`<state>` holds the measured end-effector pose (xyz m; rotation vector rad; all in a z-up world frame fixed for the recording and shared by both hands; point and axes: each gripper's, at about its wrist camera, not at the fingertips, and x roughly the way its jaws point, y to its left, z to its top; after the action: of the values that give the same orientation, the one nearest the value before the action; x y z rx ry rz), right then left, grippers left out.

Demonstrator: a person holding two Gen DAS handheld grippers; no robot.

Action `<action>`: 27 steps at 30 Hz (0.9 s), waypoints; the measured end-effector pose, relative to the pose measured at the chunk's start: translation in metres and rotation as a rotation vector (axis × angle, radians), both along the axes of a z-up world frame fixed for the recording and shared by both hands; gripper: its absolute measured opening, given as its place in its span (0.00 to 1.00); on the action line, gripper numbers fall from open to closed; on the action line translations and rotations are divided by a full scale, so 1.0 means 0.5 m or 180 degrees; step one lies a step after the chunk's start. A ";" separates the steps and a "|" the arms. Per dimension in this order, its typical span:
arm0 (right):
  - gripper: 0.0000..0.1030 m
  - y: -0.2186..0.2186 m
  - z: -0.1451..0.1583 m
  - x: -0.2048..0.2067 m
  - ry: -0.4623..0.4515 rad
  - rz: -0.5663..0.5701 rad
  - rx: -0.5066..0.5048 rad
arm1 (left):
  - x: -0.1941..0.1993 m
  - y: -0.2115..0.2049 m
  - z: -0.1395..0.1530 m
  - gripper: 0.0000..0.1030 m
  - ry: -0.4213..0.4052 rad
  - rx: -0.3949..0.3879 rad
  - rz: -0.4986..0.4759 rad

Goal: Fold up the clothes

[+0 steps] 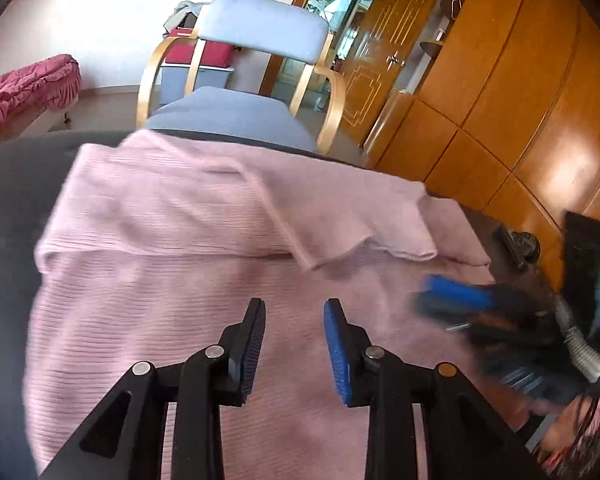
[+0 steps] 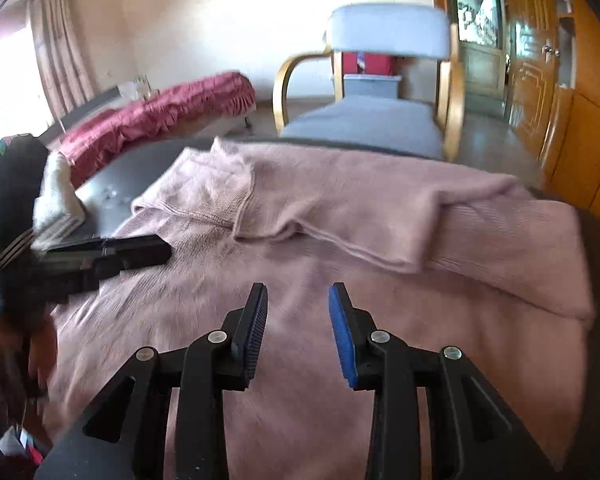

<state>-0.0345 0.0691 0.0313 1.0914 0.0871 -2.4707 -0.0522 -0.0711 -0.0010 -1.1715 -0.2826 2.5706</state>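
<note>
Sweater (image 1: 188,320), pink knit, spread on the dark table (image 1: 8,200) beneath both sets of tongs.

Left gripper (image 1: 295,346) and right gripper (image 2: 298,334) hang over it with fingers apart, empty. Toward 12 o'clock both sleeves lie folded across the body; beyond stands a chair (image 2: 392,36). Fabric looks soft, light, limp and stretchy: best pinched at hem corners or a folded edge. No legible writing.

A dark grey surface (image 2: 148,168) carries a pink knitted sweater (image 2: 340,240), spread flat with one sleeve folded across its body.
</note>
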 end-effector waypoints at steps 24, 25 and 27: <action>0.28 0.283 0.009 0.108 -0.0042 -0.0804 -0.0049 | -0.014 0.001 -0.010 0.30 -0.0117 0.0383 -0.0352; 0.28 0.255 0.015 0.111 -0.0020 -0.0651 -0.0129 | -0.003 0.023 -0.005 0.31 -0.0117 0.0392 -0.0465; 0.28 0.193 0.012 0.111 -0.0101 -0.0347 -0.0259 | 0.018 0.076 -0.012 0.31 -0.0166 0.0171 -0.0682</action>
<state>0.0211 0.1658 0.0371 1.1276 -0.0842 -2.5275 -0.0432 -0.0328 -0.0069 -1.1824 -0.2229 2.3368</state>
